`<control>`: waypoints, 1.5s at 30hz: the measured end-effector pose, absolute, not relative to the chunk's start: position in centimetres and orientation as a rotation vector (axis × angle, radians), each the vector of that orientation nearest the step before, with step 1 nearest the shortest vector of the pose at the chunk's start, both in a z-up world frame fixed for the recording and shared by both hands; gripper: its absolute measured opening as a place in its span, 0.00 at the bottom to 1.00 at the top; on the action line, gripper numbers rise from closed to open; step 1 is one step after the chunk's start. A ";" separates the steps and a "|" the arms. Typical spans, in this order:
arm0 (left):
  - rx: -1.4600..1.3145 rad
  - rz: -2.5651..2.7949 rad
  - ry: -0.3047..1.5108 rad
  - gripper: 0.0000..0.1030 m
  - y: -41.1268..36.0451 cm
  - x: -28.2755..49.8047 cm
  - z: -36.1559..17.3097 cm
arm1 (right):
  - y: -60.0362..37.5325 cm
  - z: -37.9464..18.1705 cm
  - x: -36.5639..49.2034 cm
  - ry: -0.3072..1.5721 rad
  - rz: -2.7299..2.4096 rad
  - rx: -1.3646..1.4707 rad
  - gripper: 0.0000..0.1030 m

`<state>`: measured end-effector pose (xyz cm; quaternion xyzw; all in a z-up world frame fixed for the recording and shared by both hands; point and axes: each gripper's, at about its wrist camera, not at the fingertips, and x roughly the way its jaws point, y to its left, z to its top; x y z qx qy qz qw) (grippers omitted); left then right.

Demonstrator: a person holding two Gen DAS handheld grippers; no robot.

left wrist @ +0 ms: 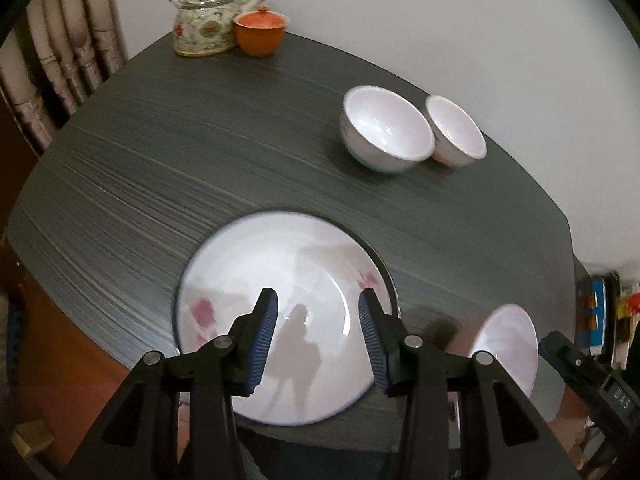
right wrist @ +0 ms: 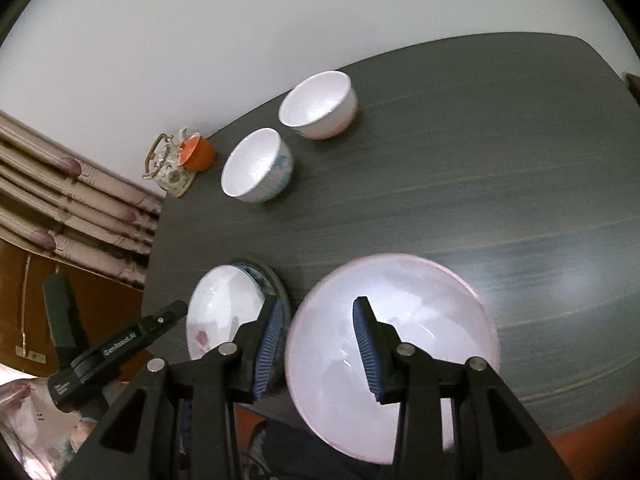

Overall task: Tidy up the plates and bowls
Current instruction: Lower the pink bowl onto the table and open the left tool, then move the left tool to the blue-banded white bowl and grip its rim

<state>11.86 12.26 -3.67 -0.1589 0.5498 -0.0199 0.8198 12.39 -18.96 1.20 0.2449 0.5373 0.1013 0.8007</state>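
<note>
Two plates sit side by side at the near edge of the desk point(left wrist: 160, 152), and each hand-held gripper hangs over one of them. The left hand-held gripper point(left wrist: 318, 338) is spread wide, holding nothing, directly above the flowered plate point(left wrist: 280, 280), whose near rim lies just under and ahead of its pads. The right hand-held gripper point(right wrist: 316, 344) is likewise spread and empty; it hovers over the left part of the plain plate point(right wrist: 400, 320), with its left pad near the gap between the two plates.

So neither arm has a clear advantage of reach: each plate lies straight below and slightly forward of its own gripper. The plates are round, so there is no long axis to line up with; what matters is coming down on a rim. I would guess one plate is meant to go onto the other, and the near rims at the desk's edge look the easiest places to pinch.

The two bowls, bowl one point(left wrist: 386, 130) and bowl two point(left wrist: 456, 130), stand touching or nearly so, well back toward the wall. A teapot point(left wrist: 204, 20) and an orange cup point(left wrist: 260, 32) stand in the far corner.
</note>
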 end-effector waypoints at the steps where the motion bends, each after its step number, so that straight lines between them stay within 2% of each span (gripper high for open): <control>1: -0.351 -0.039 1.170 0.37 12.8 12.5 -3.6 | -18.5 1.5 13.1 1.146 0.218 0.519 0.37; 8: -0.405 -0.035 1.166 0.38 15.0 16.8 -3.3 | -15.7 2.0 18.3 1.137 0.211 0.505 0.37; 18: -0.494 -0.075 1.165 0.38 15.6 23.5 -3.9 | -12.9 -0.9 26.1 1.171 0.164 0.537 0.37; 35: -0.472 -0.071 1.264 0.37 12.2 31.7 -9.4 | -11.4 -7.4 33.3 1.273 0.120 0.519 0.37; 37: -0.465 -0.071 1.272 0.36 11.8 32.0 -9.9 | -11.3 -7.7 33.4 1.271 0.124 0.515 0.35; 39: -0.458 -0.083 1.274 0.29 11.4 32.1 -10.2 | -10.9 -7.8 33.6 1.276 0.140 0.507 0.18; 41: -0.465 -0.099 1.273 0.17 11.2 32.0 -10.4 | -10.9 -7.9 33.4 1.282 0.134 0.500 0.14; 45: -0.463 -0.108 1.254 0.11 10.9 31.2 -10.0 | -10.8 -7.5 32.6 1.278 0.122 0.489 0.14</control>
